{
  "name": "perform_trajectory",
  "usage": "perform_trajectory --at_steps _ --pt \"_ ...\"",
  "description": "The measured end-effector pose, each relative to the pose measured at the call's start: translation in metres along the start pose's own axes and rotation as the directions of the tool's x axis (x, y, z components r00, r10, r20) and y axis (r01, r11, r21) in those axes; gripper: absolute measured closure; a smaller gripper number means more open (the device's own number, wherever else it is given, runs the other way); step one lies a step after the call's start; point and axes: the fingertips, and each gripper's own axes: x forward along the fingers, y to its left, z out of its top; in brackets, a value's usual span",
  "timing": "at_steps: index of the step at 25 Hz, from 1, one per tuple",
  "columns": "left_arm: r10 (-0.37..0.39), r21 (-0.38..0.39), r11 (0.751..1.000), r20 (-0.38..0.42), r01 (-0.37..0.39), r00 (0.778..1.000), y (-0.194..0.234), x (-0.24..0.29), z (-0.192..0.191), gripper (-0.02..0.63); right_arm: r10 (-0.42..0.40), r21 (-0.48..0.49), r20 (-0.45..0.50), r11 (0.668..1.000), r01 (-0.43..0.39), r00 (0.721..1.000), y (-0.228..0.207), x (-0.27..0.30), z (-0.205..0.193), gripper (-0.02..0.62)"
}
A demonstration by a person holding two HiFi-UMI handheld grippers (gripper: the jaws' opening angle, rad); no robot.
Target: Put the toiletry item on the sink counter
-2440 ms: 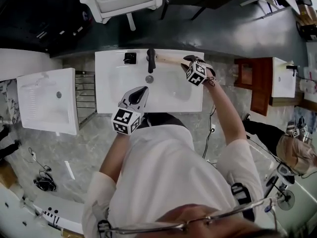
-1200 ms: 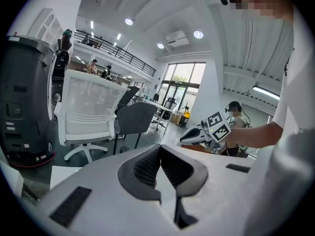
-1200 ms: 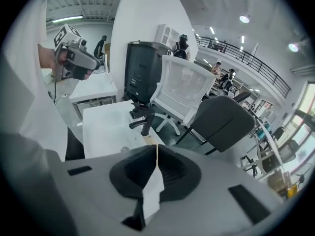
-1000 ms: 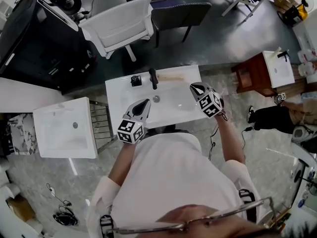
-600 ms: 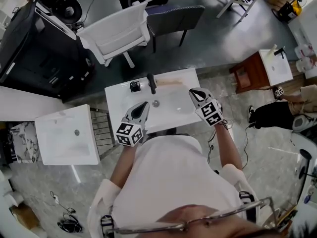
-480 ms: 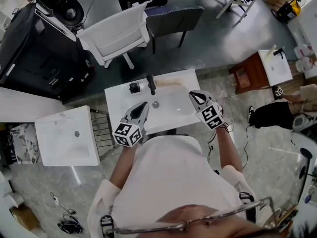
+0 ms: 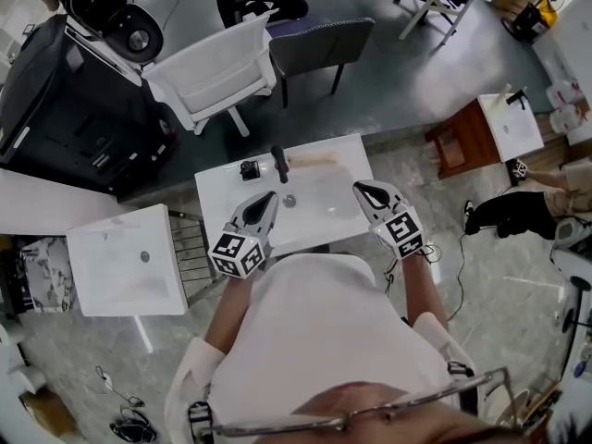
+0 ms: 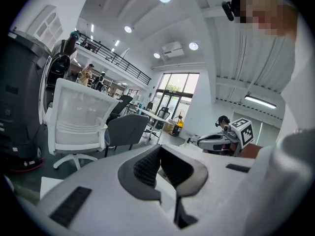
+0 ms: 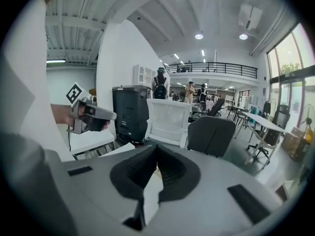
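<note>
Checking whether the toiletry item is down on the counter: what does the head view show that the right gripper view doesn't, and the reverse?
Head view only: the faucet and the beige toiletry item lying on the sink counter right of it, clear of both grippers. Right gripper view only: the right gripper, jaws shut on nothing, and a railed balcony. Both: the left gripper, white chair and grey chair.

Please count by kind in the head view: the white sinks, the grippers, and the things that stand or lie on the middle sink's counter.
Sinks: 3
Grippers: 2
Faucet on the middle sink: 1
Toiletry item: 1
Small black item: 1
Total: 8
</note>
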Motion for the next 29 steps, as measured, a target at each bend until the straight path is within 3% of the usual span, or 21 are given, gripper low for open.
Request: perform_trajectory --at_steps 7,29 --pt "-0.009 0.003 1.0 -0.002 0.009 1.0 -0.007 0.001 -0.002 0.601 0.049 -0.016 0.036 0.999 -0.049 0.998 0.018 -0.009 0.001 0.589" --pt "-0.01 -0.008 1.0 -0.024 0.01 1.0 -0.01 0.001 -0.015 0.601 0.044 0.001 0.031 0.999 -0.044 0.999 0.023 -0.005 0.001 0.589"
